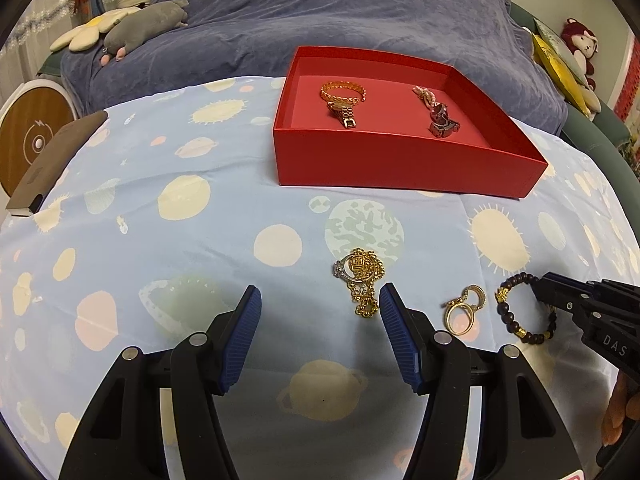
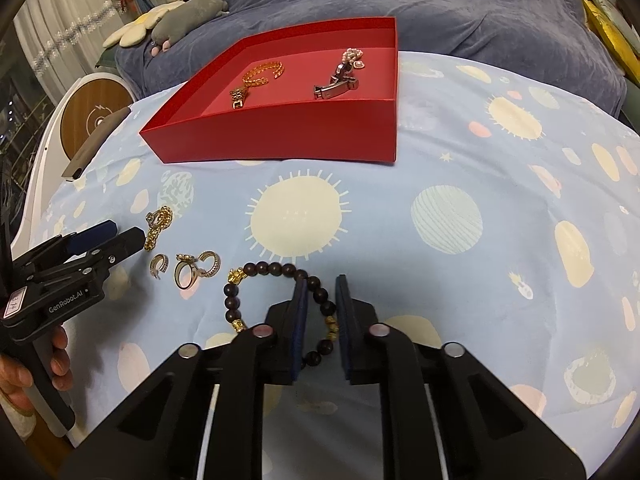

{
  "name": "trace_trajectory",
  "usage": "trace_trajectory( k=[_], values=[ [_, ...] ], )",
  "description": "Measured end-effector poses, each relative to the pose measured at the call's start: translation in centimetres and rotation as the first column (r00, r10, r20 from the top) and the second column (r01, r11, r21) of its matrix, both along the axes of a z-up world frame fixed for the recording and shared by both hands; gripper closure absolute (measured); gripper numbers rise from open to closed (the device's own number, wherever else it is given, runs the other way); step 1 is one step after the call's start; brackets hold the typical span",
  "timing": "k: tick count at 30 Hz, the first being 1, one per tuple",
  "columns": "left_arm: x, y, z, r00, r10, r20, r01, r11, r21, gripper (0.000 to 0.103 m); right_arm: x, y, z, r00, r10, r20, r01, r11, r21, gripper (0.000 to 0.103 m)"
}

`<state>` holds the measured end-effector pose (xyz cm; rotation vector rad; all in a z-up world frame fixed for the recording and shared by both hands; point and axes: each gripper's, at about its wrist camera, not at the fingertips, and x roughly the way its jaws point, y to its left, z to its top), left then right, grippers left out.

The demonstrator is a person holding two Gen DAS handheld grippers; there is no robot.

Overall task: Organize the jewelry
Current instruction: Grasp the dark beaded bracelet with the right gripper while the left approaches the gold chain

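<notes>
A dark beaded bracelet (image 2: 232, 300) with gold charms lies on the planet-print sheet. My right gripper (image 2: 320, 284) is shut on its right-hand strand, beads pinched between the pads; in the left wrist view its tip (image 1: 536, 286) rests on the bracelet (image 1: 505, 312). My left gripper (image 1: 320, 300) stands open just above the sheet, a gold chain with a coin pendant (image 1: 360, 280) lying ahead of its right finger. Gold rings and hoop earrings (image 2: 186, 272) lie between the two grippers. The red box (image 1: 400, 160) behind holds a gold bracelet (image 1: 342, 92), a watch and a pink beaded piece.
A grey flat case (image 1: 52, 164) and a round white and wood device (image 1: 28, 140) sit at the left edge. A rumpled blue blanket (image 1: 320, 12) with plush toys lies behind the box. A person's hand (image 2: 24, 376) holds the left gripper's handle.
</notes>
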<state>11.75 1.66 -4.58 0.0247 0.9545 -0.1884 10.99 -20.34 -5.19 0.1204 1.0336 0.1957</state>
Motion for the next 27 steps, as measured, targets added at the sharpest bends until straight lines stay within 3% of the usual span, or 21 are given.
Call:
trace_trajectory(
  k=[15,25,27],
  values=[
    [1.3,-1.1,-0.7,1.0,0.002,0.009,-0.002,1.0,-0.003,0.045,-0.5,-0.1,1.9,1.0,0.002,0.025,-0.003,0.998,0.065,0.096],
    [1.3,-1.6,-0.6,0.999,-0.035,0.027,0.035,0.999,0.002,0.084,-0.4,-0.4,2.1,1.0,-0.006,0.025,0.004,0.997,0.078,0.096],
    [1.3,-1.6,-0.5,0.999,-0.039,0.027,0.039,0.999,-0.006,0.084,-0.5,-0.4,2.2,1.0,-0.006,0.027,0.003,0.997,0.078,0.096]
  ],
)
